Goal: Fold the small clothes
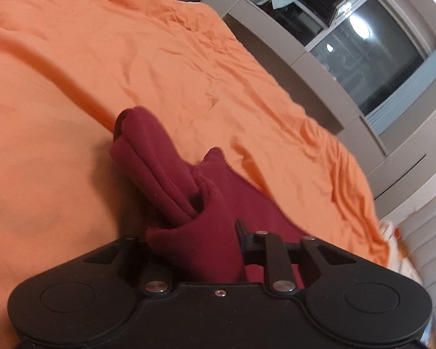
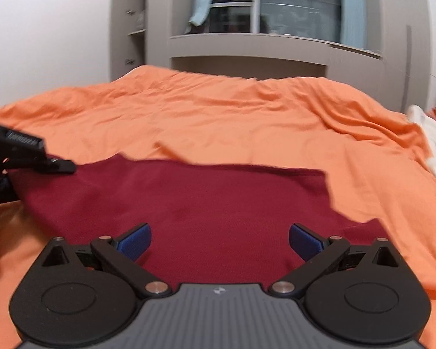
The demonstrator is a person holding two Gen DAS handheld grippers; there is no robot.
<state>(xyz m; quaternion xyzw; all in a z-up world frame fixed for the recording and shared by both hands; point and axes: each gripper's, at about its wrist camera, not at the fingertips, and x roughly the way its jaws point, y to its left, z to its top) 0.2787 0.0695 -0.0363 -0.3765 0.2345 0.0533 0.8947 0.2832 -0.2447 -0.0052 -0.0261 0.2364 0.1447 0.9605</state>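
One dark red garment (image 2: 218,212) lies on the orange bedsheet (image 2: 247,116), filling the lower centre of the right wrist view. Left gripper (image 1: 218,250) fingertips are buried under bunched red cloth, so mostly hidden; it is clamped on a fold. Right gripper (image 2: 220,242) is spread wide over the garment, holding nothing. White fabric (image 2: 433,145) at right edge, cut off and blurry.

Maroon garment (image 1: 194,203) hides the left gripper's (image 1: 218,250) fingers.

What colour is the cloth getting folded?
Dark red cloth, clearest in the right wrist view.
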